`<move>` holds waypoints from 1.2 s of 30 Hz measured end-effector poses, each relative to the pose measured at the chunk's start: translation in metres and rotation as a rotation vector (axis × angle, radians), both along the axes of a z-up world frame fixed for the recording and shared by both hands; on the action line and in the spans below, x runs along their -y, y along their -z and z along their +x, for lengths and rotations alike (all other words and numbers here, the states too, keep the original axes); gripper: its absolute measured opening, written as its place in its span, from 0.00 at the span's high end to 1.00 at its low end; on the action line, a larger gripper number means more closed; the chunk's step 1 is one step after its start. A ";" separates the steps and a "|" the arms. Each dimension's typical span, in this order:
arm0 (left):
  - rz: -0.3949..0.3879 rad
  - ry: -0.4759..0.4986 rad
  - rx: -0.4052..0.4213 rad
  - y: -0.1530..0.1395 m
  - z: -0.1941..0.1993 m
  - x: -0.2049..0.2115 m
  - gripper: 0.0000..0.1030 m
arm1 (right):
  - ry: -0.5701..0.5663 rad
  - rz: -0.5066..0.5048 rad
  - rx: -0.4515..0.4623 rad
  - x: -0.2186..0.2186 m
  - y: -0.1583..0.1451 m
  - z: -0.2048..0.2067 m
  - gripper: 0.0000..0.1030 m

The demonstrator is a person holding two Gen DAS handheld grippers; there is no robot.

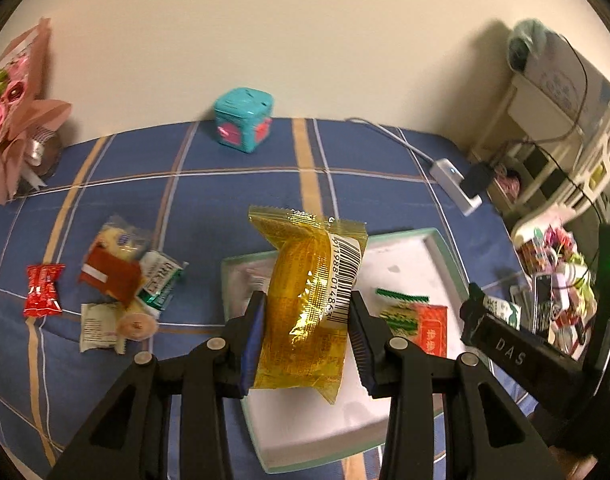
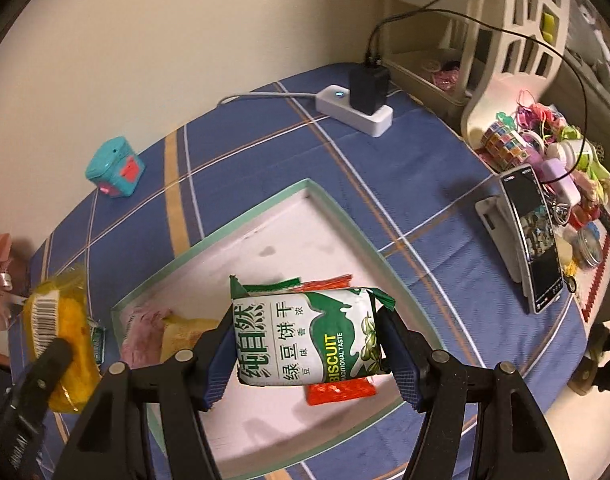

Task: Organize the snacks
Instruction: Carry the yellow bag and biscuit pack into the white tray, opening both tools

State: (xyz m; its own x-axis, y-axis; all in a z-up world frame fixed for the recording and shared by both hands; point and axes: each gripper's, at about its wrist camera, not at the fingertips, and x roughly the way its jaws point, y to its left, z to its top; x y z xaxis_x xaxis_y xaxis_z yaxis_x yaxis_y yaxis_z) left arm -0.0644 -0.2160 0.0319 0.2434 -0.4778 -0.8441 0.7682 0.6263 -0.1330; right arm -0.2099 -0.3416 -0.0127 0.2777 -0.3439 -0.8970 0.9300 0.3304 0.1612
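My left gripper is shut on a yellow snack packet with a barcode, held above the white tray with a green rim. My right gripper is shut on a green-and-white biscuit packet, held over the same tray. A red-and-green packet lies in the tray; in the right wrist view it shows as a red packet under the biscuit. A pink packet lies in the tray's left corner. Several loose snacks and a red candy lie left of the tray.
A blue plaid cloth covers the table. A teal cube box stands by the wall. A white power strip with a black charger is at the back right. A phone on a stand, clutter and a pink bouquet line the edges.
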 end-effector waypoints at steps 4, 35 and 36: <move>0.017 0.036 0.000 0.009 -0.010 0.013 0.60 | 0.006 -0.003 0.003 0.008 0.004 -0.005 0.32; 0.099 0.122 0.002 0.065 -0.023 0.054 0.38 | 0.013 0.072 0.021 0.030 0.047 0.004 0.22; 0.102 0.121 0.003 0.064 -0.022 0.053 0.38 | 0.014 0.070 0.018 0.030 0.046 0.003 0.22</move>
